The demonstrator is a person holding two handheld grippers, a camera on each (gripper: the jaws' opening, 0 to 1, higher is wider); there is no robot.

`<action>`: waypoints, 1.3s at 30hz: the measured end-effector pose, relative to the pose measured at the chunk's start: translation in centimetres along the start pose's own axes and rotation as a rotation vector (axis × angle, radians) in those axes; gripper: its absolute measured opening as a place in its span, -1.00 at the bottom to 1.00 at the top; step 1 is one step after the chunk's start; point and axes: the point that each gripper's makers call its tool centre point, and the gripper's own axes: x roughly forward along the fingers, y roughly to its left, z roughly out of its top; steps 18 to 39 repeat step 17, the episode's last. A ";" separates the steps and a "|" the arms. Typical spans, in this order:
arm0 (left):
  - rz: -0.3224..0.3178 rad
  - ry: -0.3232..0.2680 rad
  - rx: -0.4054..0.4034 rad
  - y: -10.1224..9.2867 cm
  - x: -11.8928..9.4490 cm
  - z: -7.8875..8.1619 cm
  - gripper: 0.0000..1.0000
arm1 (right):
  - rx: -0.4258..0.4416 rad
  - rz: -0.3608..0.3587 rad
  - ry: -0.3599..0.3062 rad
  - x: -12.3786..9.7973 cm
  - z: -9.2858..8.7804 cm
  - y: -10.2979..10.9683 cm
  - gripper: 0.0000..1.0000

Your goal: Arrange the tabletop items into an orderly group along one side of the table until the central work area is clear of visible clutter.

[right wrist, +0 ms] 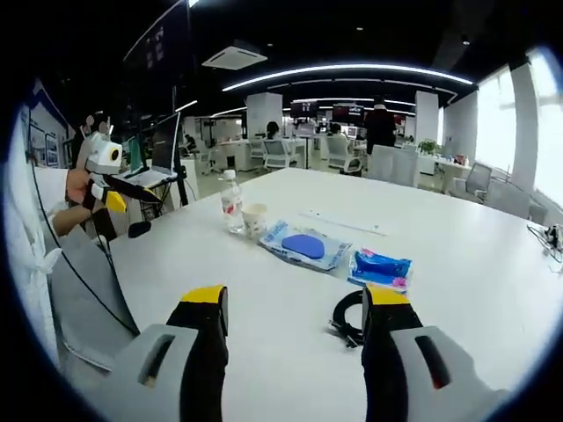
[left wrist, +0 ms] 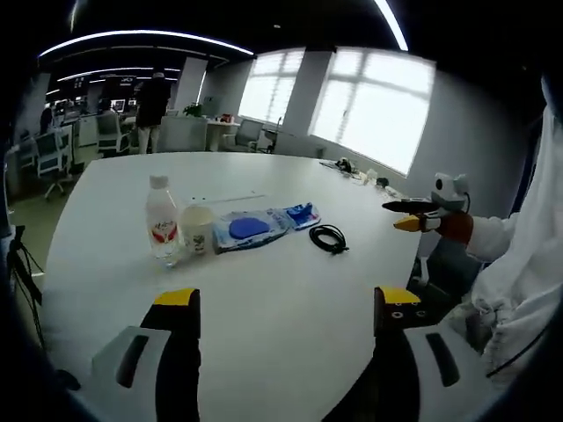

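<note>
left claw (left wrist: pixel 286 309) spread above table (left wrist: pixel 290 290)

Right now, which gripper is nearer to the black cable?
Right. The right gripper has the cable just at its right jaw's tip, while the left gripper sits back near the table edge, well short of it.

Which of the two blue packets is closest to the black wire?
The small bright blue packet, lying right behind the coiled black wire. The bigger packet with the dark blue oval sits farther off, toward the paper cup.
</note>
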 end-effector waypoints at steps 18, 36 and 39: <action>-0.007 0.010 -0.019 -0.6 0.2 -0.8 0.65 | 0.009 0.004 0.025 -0.6 -1.1 0.2 0.19; -0.007 0.010 -0.019 -0.6 0.2 -0.8 0.65 | 0.009 0.004 0.025 -0.6 -1.1 0.2 0.19; -0.007 0.010 -0.019 -0.6 0.2 -0.8 0.65 | 0.009 0.004 0.025 -0.6 -1.1 0.2 0.19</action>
